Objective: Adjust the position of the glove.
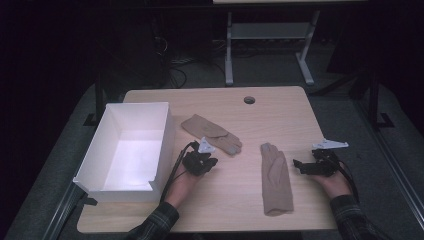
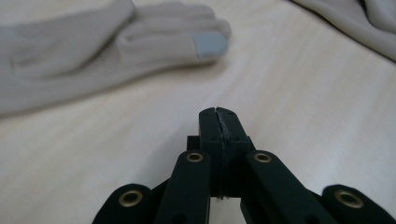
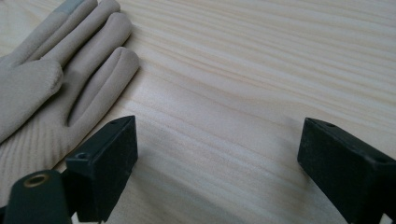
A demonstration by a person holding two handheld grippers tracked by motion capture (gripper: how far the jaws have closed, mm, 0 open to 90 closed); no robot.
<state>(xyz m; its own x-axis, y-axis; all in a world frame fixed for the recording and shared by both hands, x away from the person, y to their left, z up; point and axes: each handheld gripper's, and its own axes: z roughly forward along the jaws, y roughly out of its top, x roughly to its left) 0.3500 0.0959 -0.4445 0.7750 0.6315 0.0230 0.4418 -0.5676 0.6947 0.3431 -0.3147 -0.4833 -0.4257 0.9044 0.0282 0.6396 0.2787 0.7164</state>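
Two beige gloves lie on the wooden table [image 1: 235, 205]. One glove [image 1: 212, 132] is slanted near the middle; the other glove [image 1: 275, 177] lies lengthwise to its right. My left gripper [image 1: 211, 161] sits just below the slanted glove, jaws pressed together on nothing. In the left gripper view, that gripper [image 2: 218, 113] points past the glove [image 2: 88, 51], whose fingertip carries a grey-blue patch [image 2: 210, 44]. My right gripper [image 1: 298, 165] hovers right of the lengthwise glove. In the right gripper view it [image 3: 217, 140] stands open over bare wood, the glove [image 3: 51, 84] to the left of its jaws.
An open white box [image 1: 167, 131] stands at the table's left side, beside my left hand. A round cable hole [image 1: 249, 100] sits near the far edge. Beyond the table is a dark floor with a metal stand [image 1: 229, 55].
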